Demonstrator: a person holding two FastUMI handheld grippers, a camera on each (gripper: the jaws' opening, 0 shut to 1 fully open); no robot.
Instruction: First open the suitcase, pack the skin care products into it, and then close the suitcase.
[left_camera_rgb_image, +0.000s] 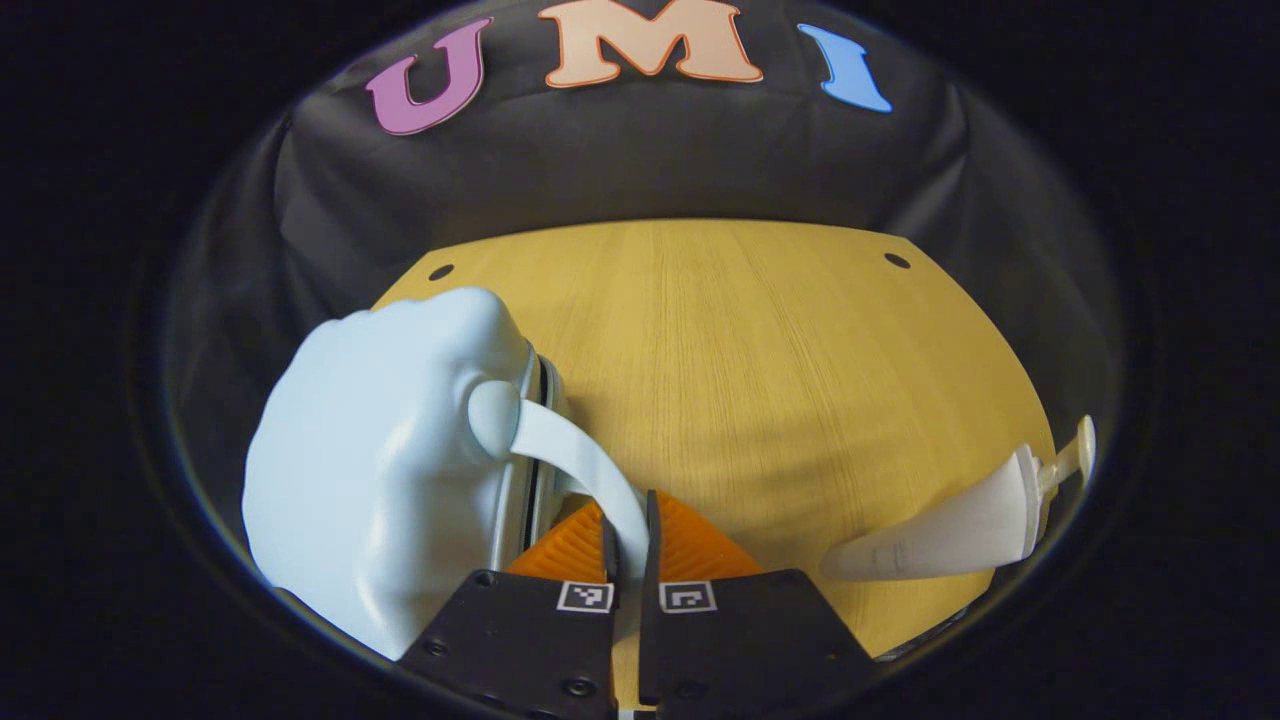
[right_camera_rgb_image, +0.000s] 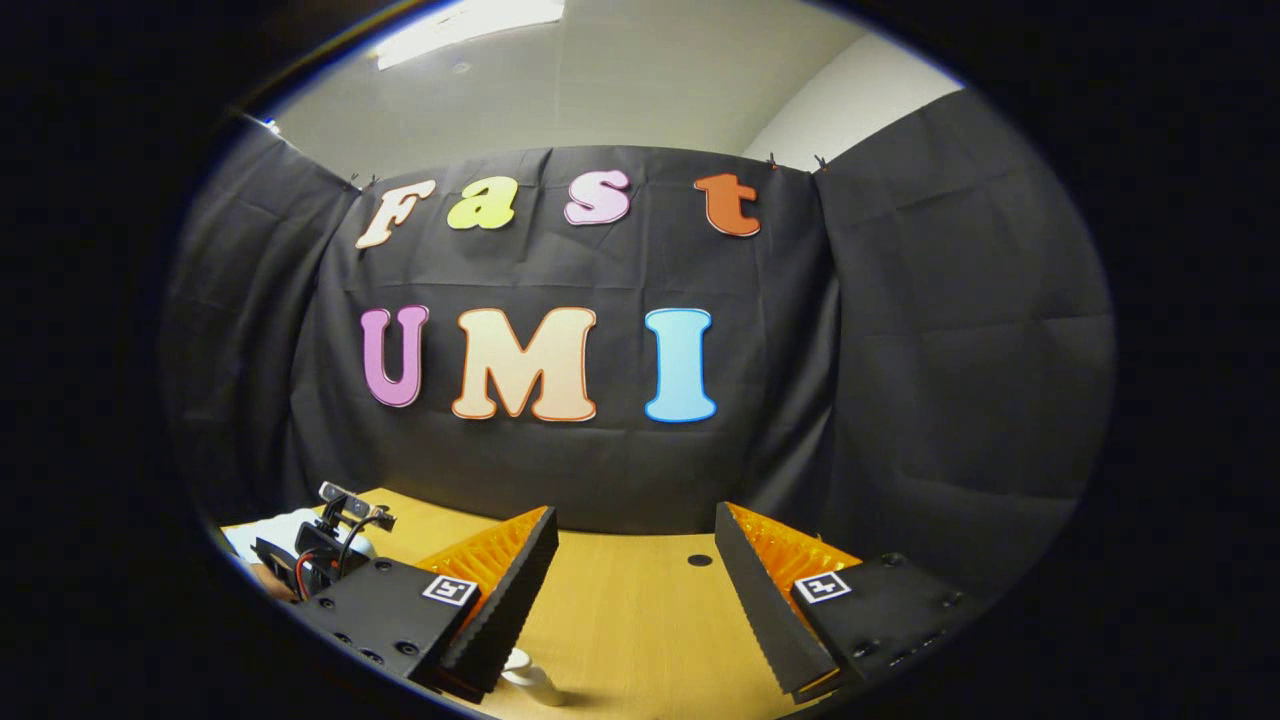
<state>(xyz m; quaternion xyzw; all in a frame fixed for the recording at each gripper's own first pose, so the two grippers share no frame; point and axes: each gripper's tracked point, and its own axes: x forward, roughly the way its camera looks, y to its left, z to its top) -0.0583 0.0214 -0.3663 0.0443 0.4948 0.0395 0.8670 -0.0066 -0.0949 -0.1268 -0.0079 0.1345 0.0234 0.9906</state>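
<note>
A small pale blue suitcase (left_camera_rgb_image: 380, 480) stands closed at the left of the wooden table (left_camera_rgb_image: 760, 380) in the left gripper view. Its thin curved handle (left_camera_rgb_image: 580, 460) runs down from the top edge into my left gripper (left_camera_rgb_image: 628, 545), which is shut on the handle. A white pump bottle (left_camera_rgb_image: 950, 530) lies on its side at the right edge of the table. In the right gripper view my right gripper (right_camera_rgb_image: 635, 590) hangs open above the table with nothing between its fingers. A white bottle part (right_camera_rgb_image: 527, 677) shows just under its left finger. The left gripper (right_camera_rgb_image: 330, 550) and a bit of the suitcase (right_camera_rgb_image: 268, 533) appear far off at the lower left.
Black cloth walls close in the table at the back and both sides. Small dark holes (left_camera_rgb_image: 897, 261) mark the table's far corners. Bare wood stretches between the suitcase and the bottle.
</note>
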